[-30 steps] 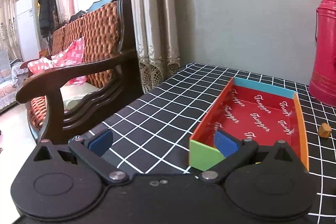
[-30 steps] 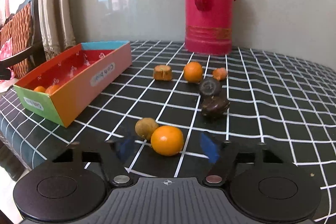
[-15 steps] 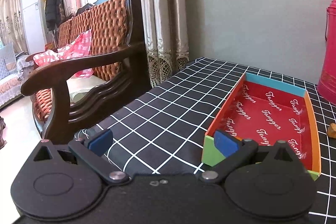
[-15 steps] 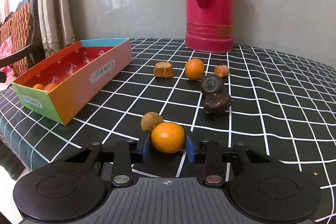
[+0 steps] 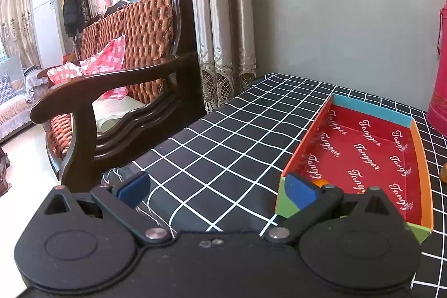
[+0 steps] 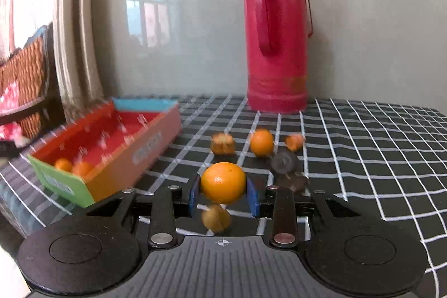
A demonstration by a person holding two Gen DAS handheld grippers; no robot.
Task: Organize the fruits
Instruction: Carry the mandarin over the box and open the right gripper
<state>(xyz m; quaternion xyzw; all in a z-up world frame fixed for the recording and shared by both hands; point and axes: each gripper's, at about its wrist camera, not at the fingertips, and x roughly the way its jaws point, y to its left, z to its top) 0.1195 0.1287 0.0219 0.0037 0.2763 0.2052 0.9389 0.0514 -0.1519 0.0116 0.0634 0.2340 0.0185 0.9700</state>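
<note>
The right gripper [image 6: 223, 196] clamps a small orange [image 6: 223, 183] across its middle above the checked tablecloth [image 6: 363, 147], light, round, probably slippery-skinned, while the left gripper [image 5: 216, 187] hangs open beside the box [image 5: 423, 186].

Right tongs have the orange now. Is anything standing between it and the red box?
Nothing visible does. The orange, held in the right tongs, has bare checkered tablecloth between it and the box. The other loose fruit lie ahead, right or below. Two oranges sit at the box's near end.
</note>
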